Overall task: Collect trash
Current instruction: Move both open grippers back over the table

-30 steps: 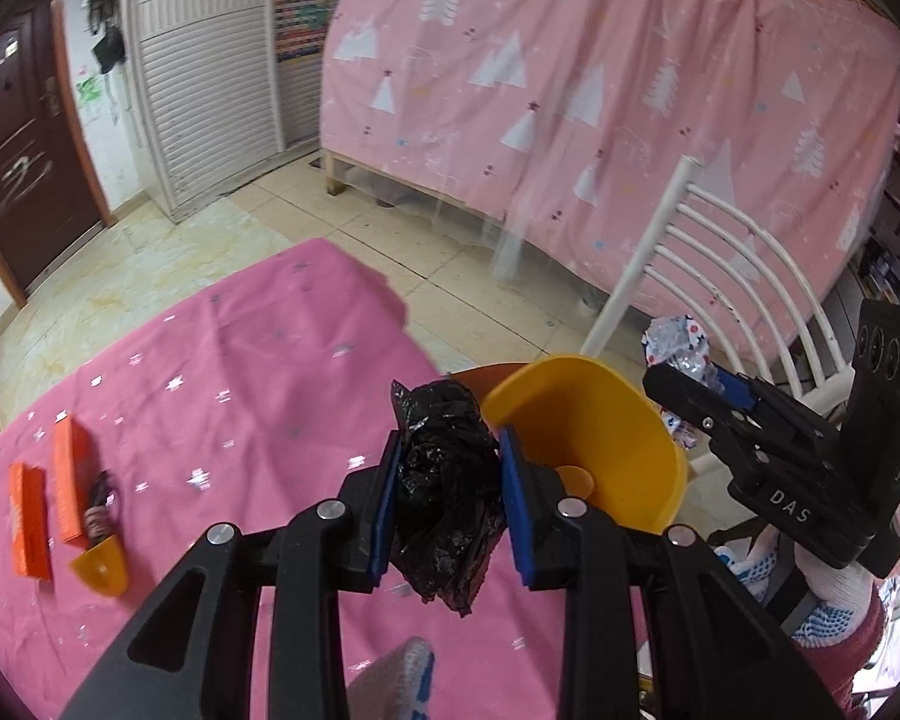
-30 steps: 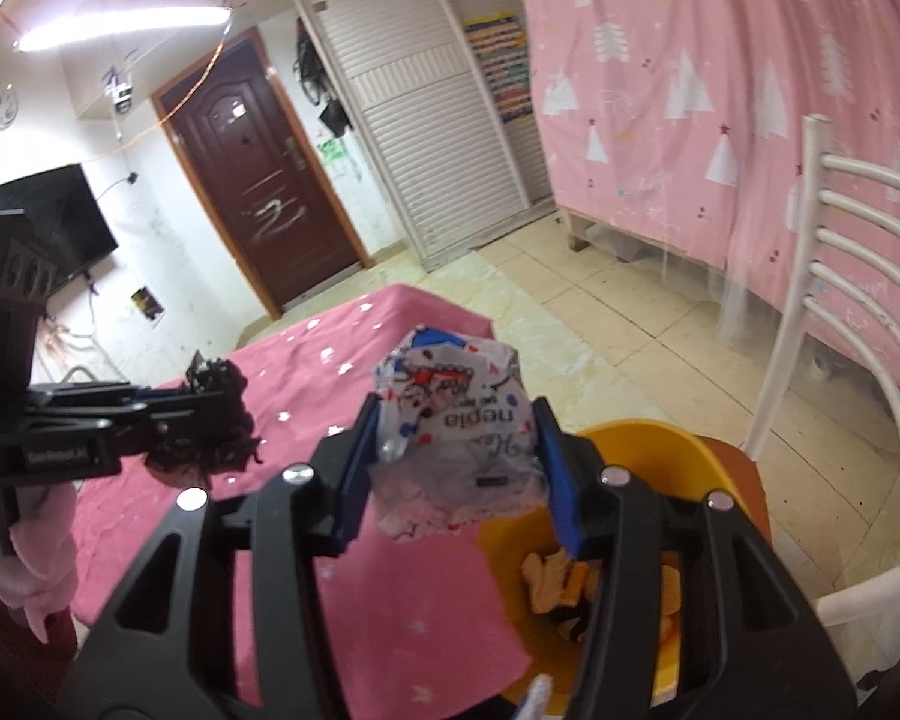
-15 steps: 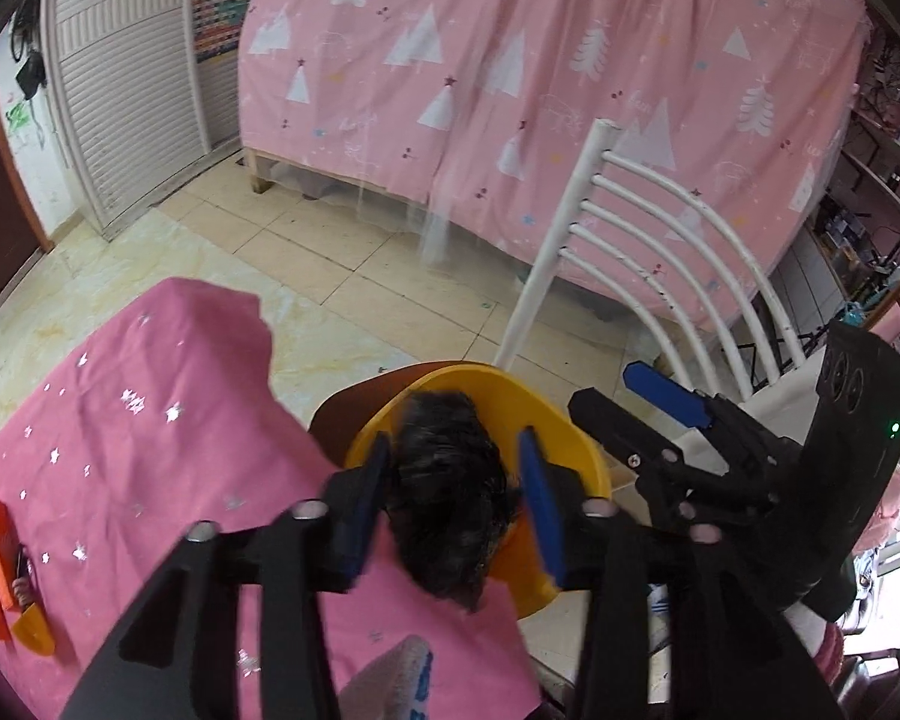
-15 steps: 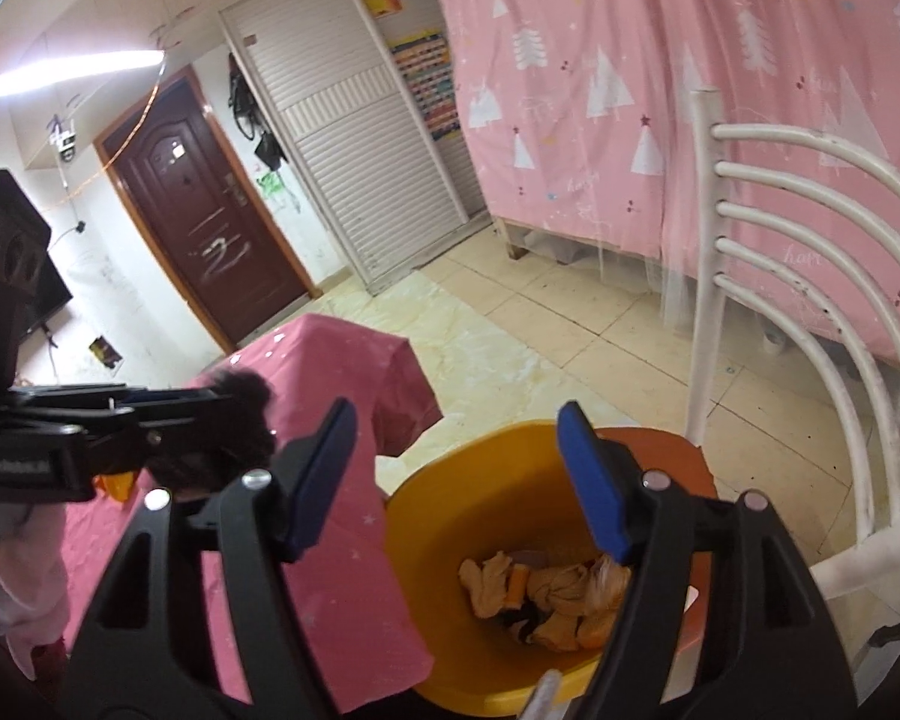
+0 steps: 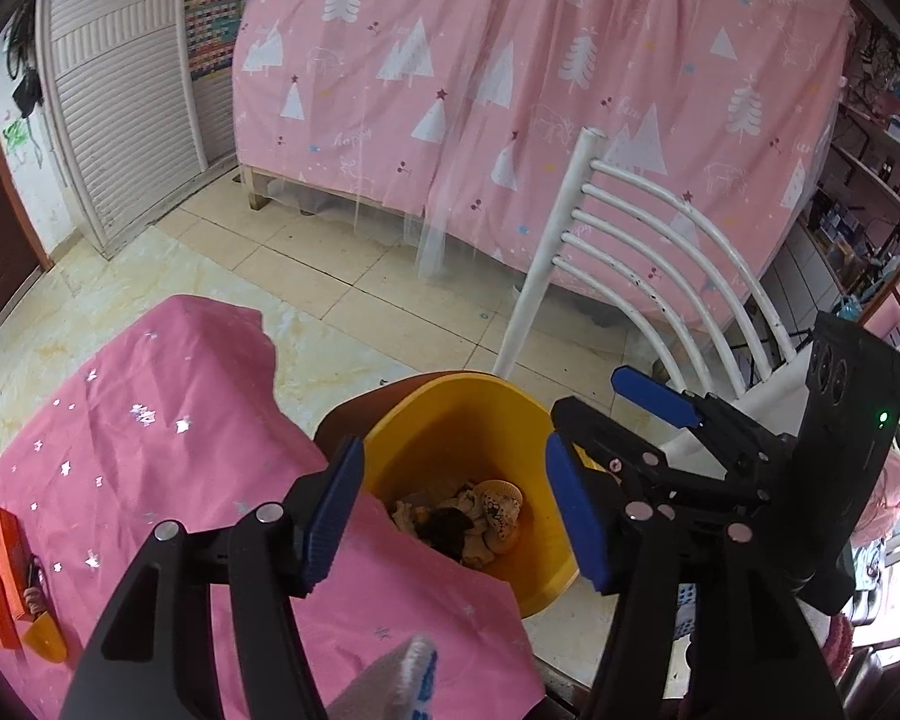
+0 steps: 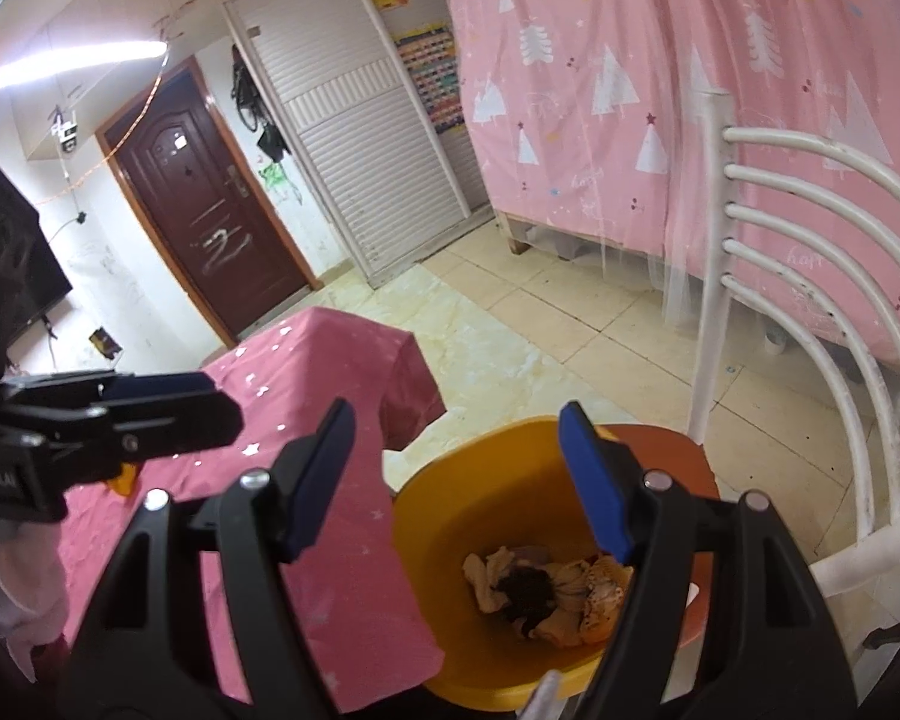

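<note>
**Both grippers empty above the bin**

Your left gripper [image 5: 453, 507] hangs over the yellow bin [image 5: 426, 414]. Its jaws have just been opening and now stand apart with nothing between the blue pads [image 5: 333, 513]. Your right gripper [image 6: 456, 480] is also spread wide and empty, its jaws having just been opening as well; it too looks down into the bin [image 6: 450, 516].

The trash lies at the bottom of the bin: a crumpled black bag [image 5: 444, 525] on top of pale wrappers [image 5: 498, 501]. From the right wrist view the same black bag [image 6: 525, 591] sits among tan and orange scraps, and the right pad covers part of the heap. What each wrapper is cannot be made out.

The bin stands on the brown seat [image 6: 660, 441] of a white chair [image 5: 648, 252], just beside the near right edge of the table. The pink cloth [image 5: 150, 420] overlaps the bin's near left rim in both views, hiding that part of its wall.

At the far left of the left wrist view, orange boxes [image 5: 0, 570] and a small yellow piece [image 5: 45, 642] rest on the cloth, partly cut off by the lens edge; a dark item between them is too small to name. A white and blue object [image 5: 402, 678] at the bottom edge is cut off and unclear. In the right wrist view your left gripper [image 6: 168, 405] enters from the left, its body out of frame.
</note>
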{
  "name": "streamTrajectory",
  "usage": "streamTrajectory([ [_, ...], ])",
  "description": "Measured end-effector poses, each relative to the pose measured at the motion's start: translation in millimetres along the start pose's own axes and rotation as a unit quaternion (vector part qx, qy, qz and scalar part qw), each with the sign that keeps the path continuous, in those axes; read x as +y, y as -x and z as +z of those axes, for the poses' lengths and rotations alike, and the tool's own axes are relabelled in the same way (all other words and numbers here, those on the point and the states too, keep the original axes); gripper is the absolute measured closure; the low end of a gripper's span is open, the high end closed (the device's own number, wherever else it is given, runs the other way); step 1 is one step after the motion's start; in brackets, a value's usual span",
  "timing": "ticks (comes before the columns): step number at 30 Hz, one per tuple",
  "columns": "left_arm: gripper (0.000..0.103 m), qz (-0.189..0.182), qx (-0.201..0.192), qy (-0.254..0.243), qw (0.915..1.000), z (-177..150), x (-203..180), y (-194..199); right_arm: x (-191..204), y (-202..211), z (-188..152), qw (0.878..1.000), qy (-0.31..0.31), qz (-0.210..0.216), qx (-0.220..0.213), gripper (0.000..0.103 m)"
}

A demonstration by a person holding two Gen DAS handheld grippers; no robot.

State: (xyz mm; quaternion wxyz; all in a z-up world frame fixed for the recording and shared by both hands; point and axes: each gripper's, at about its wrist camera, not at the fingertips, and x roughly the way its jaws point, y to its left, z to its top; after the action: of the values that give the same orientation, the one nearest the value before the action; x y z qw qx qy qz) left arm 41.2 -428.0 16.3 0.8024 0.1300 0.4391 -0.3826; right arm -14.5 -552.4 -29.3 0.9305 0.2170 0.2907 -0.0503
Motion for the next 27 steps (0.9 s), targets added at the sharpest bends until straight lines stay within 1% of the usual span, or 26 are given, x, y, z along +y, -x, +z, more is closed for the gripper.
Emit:
streamTrajectory([
  [2, 0.048, 0.002, -0.008, 0.007, 0.9999, -2, 10, 10, 10, -3, 1, 1.0, 0.009, 0.004, 0.004, 0.034],
  [4, 0.048, 0.006, -0.015, 0.012, 0.9998, -4, 18, 17, 23, -6, 1, 1.0, 0.021, 0.01, 0.008, 0.031],
  [15, 0.048, 0.028, -0.044, 0.055, 0.9971, -24, 79, 58, 93, -23, 3, 0.996, 0.076, 0.042, 0.029, 0.03],
  [19, 0.048, 0.046, -0.055, 0.073, 0.9947, -36, 108, 75, 121, -32, 0, 0.993, 0.098, 0.057, 0.042, 0.03],
  [22, 0.048, 0.059, -0.062, 0.097, 0.9916, -45, 136, 87, 142, -39, -4, 0.99, 0.115, 0.066, 0.053, 0.03],
  [25, 0.048, 0.057, -0.065, 0.119, 0.9891, -51, 156, 95, 164, -46, -7, 0.987, 0.13, 0.074, 0.061, 0.03],
  [27, 0.048, 0.063, -0.073, 0.127, 0.9872, -57, 169, 104, 179, -49, -10, 0.985, 0.141, 0.08, 0.066, 0.029],
])
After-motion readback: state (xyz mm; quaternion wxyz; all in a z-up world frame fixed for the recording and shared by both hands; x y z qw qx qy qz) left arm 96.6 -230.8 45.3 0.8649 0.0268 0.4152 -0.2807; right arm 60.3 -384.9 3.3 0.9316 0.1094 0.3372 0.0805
